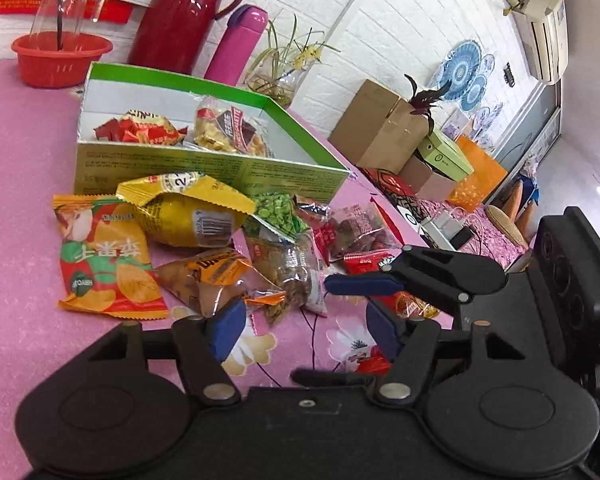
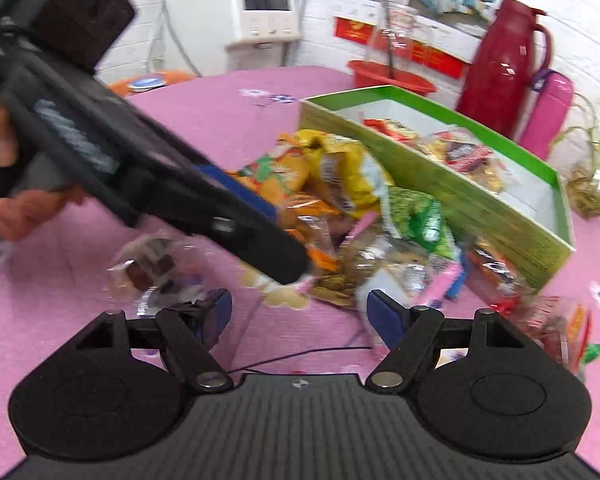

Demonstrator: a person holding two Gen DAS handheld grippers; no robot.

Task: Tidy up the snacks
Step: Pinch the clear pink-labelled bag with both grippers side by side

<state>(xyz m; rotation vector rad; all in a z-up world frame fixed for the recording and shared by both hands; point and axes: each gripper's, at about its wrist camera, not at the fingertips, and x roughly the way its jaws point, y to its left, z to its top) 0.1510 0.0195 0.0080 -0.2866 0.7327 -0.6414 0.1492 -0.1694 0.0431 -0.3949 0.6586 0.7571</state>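
Snacks (image 1: 204,240) heaped on the pink worktop (image 1: 24,184), just in front of the green box (image 1: 204,168).
Two packets already lie inside the box; the rest are a loose pile of crinkly foil and clear wrappers, yellow, orange, green and red, overlapping one another. The left gripper (image 1: 306,326) has its jaws partly apart over the near edge of the pile, nothing pressed between the pads. The right gripper (image 2: 300,316) likewise shows a gap with no packet gripped, though its view is blurred. To do this well, I judge each gripper should take one packet by its sealed edge, lift clear, and release over the box.
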